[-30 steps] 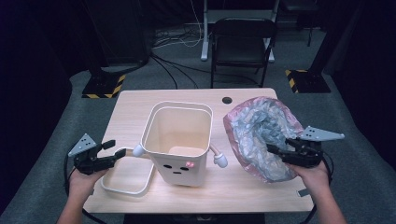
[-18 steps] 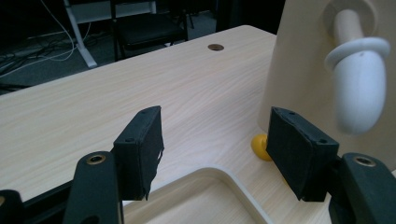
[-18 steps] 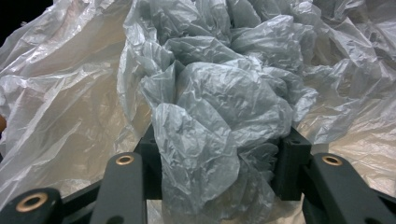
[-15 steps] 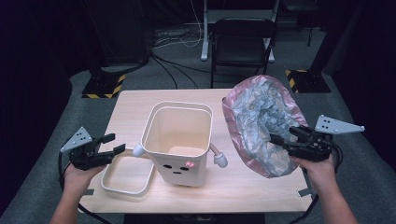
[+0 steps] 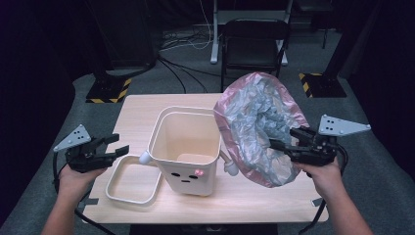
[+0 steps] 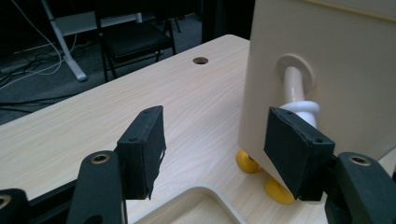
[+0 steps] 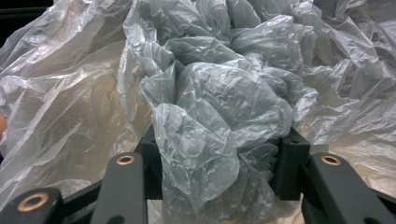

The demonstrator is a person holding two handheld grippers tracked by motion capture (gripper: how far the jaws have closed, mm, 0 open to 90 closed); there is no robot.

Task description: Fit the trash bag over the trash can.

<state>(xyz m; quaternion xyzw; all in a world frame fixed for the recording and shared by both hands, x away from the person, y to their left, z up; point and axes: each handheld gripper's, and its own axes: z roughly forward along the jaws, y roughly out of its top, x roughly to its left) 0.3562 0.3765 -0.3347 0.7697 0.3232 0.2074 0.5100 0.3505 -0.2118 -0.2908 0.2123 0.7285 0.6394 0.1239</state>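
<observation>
The right gripper (image 5: 280,145) has lifted the crumpled grey plastic bag (image 5: 262,125) higher than it hung a second ago: the bag now stands well above the table (image 5: 137,105), its pink-rimmed mouth opened towards the cream bin (image 5: 186,147) and its lower edge just beside the bin's right side peg. In the right gripper view the two black jaws are clamped on a thick bunch of the bag's film (image 7: 210,154), which bulges up between them, so the grip looks secure. The left gripper (image 5: 117,147), left of the bin, has also risen off the table, and holds nothing; in the left gripper view its jaws stand apart with only bare tabletop between them, one pad (image 6: 294,149) near the bin's white side peg (image 6: 299,100) but not touching it. This probably means the bag is being brought up to line the bin, with the free gripper coming to help spread the mouth over the rim; the bag is not yet over the opening. Counted: one bin, with two yellow feet (image 6: 261,175) showing in the left gripper view and a small face on its front; one bag; one shallow cream lid (image 5: 132,183) lying on the table against the bin's left lower side; two grippers; one black chair (image 5: 254,44) behind the table.
</observation>
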